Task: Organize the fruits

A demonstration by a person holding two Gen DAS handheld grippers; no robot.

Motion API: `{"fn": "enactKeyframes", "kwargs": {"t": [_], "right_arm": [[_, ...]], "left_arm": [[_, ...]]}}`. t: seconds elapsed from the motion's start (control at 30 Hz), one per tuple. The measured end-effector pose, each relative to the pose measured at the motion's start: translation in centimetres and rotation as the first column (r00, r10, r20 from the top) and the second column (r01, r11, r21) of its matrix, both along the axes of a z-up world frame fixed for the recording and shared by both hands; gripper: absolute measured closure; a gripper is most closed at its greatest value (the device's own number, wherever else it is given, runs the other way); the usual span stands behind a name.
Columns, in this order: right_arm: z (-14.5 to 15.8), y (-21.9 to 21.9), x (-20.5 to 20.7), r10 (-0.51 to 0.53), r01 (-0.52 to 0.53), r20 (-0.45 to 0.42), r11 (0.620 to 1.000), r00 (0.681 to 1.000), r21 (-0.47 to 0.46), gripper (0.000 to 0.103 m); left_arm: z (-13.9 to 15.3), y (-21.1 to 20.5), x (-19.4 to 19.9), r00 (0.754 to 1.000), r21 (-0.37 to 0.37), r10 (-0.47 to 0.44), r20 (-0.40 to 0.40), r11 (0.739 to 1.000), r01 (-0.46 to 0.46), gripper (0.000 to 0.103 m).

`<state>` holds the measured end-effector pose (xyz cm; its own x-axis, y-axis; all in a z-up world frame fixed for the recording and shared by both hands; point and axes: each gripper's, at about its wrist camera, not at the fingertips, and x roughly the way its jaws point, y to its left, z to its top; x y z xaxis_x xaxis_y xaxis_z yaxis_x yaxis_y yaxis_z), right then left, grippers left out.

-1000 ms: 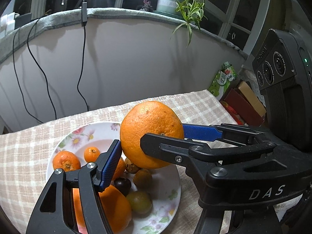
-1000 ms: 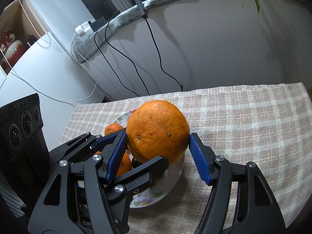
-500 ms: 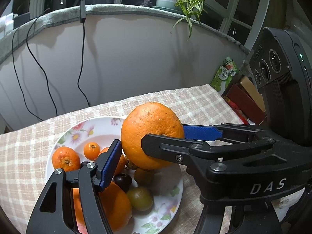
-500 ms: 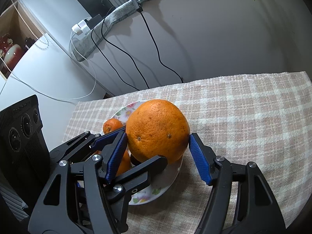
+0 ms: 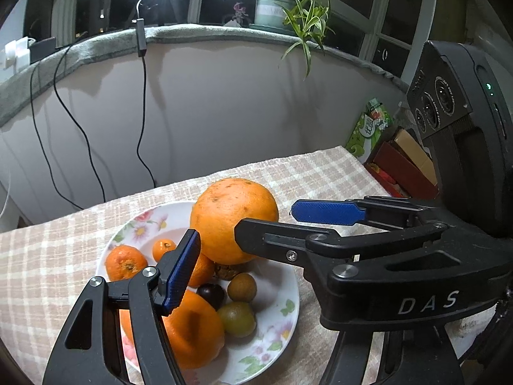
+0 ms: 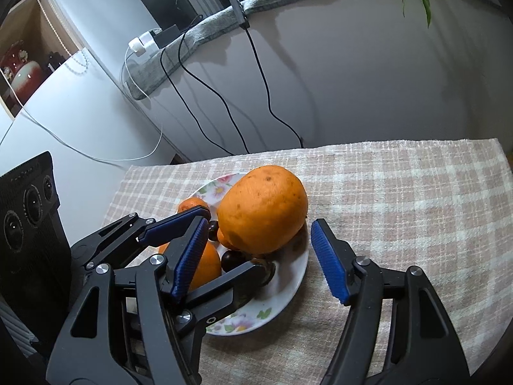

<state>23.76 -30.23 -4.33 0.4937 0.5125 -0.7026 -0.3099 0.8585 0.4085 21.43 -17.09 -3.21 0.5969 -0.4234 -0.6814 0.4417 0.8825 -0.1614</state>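
- Both grippers reach the plate [image 5: 283, 276] from the near side and their fingers cross each other. In the left wrist view the black body of the right gripper [image 6: 259, 223] covers the right part of the picture and hides one finger of the left gripper [image 6: 237, 242].
- On the plate lie two small mandarins [image 5: 125, 262], a second big orange [image 5: 192, 330] at the near edge, one dark purple fruit [image 5: 210, 292] and two round greenish-brown fruits [image 5: 242, 287].
- The large orange [image 6: 263, 211] sits on top of this pile, on the far right part of the plate. Its skin is bright, a little rough, with small brown spots.
- The right gripper stands apart, one blue pad on each side of the large orange, with a narrow gap on both sides.
- The left gripper has just been opening. The large orange is between its fingers; the blue pad is just beside the fruit, not pressing. The other finger lies low, under the orange near the plate, and I cannot tell if it touches.
- The tabletop carries a beige checked cloth [image 6: 400, 192], and the plate has painted flowers.
- Behind is a pale wall with black cables [image 5: 141, 112] hanging down, and a sill under grey fabric [image 5: 208, 30] with a potted plant [image 5: 288, 6] before dark windows.
- Right of the tabletop stand some boxes [image 5: 404, 166] and a green packet [image 5: 368, 125].
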Motion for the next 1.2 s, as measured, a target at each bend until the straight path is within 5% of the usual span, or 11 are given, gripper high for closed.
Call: {"fn": "enactKeyframes", "kwargs": {"t": [1.2], "right_arm": [[1.4, -1.2, -4.2, -0.066, 0.072, 0.134, 0.996, 0.989, -0.045, 0.017]], "left_arm": [[1.5, 4.9, -4.1, 0.994, -0.002, 0.094, 0.059, 0.996, -0.094, 0.025]]}}
